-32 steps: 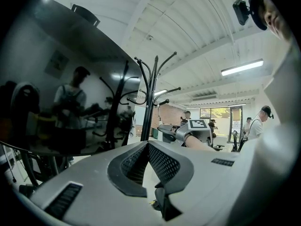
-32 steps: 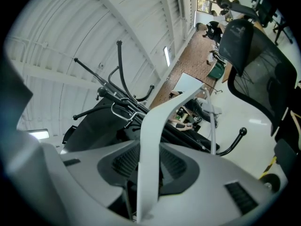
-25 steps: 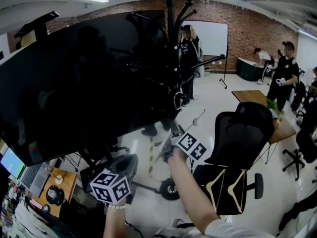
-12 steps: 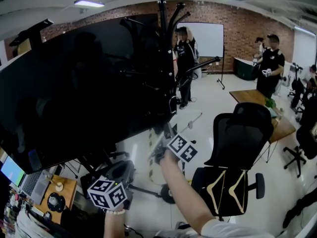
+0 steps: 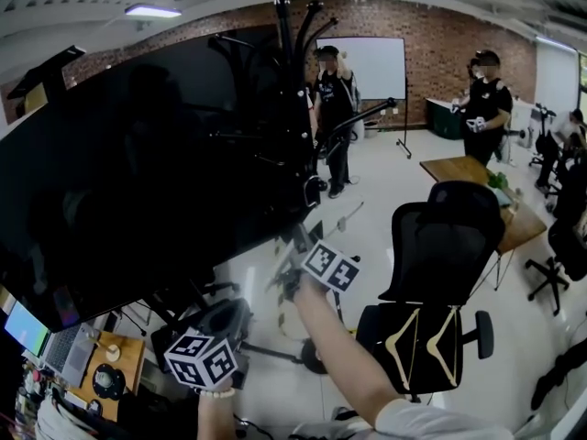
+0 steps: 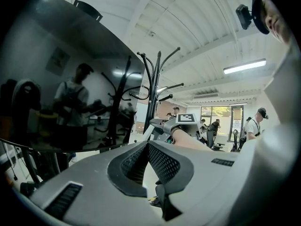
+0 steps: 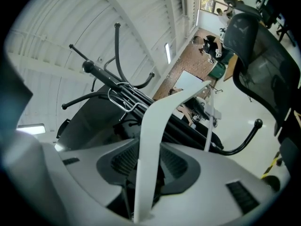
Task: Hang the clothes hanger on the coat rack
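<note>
The right gripper point(image 7: 150, 147) is clamping the white clothes hanger point(image 7: 162, 107) by one arm, its jaws having just been opening slightly, though the pads are pressing on both sides. The hanger's wire hook point(image 7: 123, 99) is lying against the pole of the black coat rack point(image 7: 101, 74); whether it is caught on a peg is unclear. The left gripper point(image 6: 147, 145) is hovering low with its jaws together, holding nothing. Two pale hangers point(image 5: 417, 342) are lying on the seat of a black office chair point(image 5: 440, 236).

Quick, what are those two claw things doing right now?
Left gripper: closed, empty.
Right gripper: closed on the white clothes hanger.
</note>
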Tool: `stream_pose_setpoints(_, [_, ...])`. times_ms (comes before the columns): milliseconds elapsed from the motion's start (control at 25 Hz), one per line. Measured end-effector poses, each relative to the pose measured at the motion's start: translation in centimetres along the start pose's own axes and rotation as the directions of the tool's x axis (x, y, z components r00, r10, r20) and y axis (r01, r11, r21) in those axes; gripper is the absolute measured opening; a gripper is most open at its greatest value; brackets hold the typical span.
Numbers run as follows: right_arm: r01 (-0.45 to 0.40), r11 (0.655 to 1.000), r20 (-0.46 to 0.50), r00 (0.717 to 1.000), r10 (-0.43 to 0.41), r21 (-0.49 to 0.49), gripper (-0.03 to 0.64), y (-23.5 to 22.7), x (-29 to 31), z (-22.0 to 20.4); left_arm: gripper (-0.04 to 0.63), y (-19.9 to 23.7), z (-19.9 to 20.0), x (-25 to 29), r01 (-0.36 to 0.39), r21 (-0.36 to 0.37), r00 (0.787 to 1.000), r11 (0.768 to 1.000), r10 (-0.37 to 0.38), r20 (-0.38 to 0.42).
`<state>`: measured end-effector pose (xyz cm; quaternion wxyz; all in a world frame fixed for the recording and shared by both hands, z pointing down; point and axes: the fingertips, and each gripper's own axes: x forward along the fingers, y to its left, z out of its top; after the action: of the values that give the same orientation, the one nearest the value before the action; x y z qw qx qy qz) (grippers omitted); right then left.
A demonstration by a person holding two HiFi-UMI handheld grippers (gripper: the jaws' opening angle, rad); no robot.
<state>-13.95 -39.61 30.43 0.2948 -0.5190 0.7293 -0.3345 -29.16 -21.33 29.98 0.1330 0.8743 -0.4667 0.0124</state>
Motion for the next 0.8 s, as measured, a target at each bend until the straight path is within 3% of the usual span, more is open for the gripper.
stream_pose_setpoints(800, [-0.05,0.999,-0.041,0.998,0.051,0.014,0.169,1.1,0.8,-0.9,-0.009,0.0,-0.5,-0.1,-0.018,-0.011,1.0,1.0,0.018,0.002])
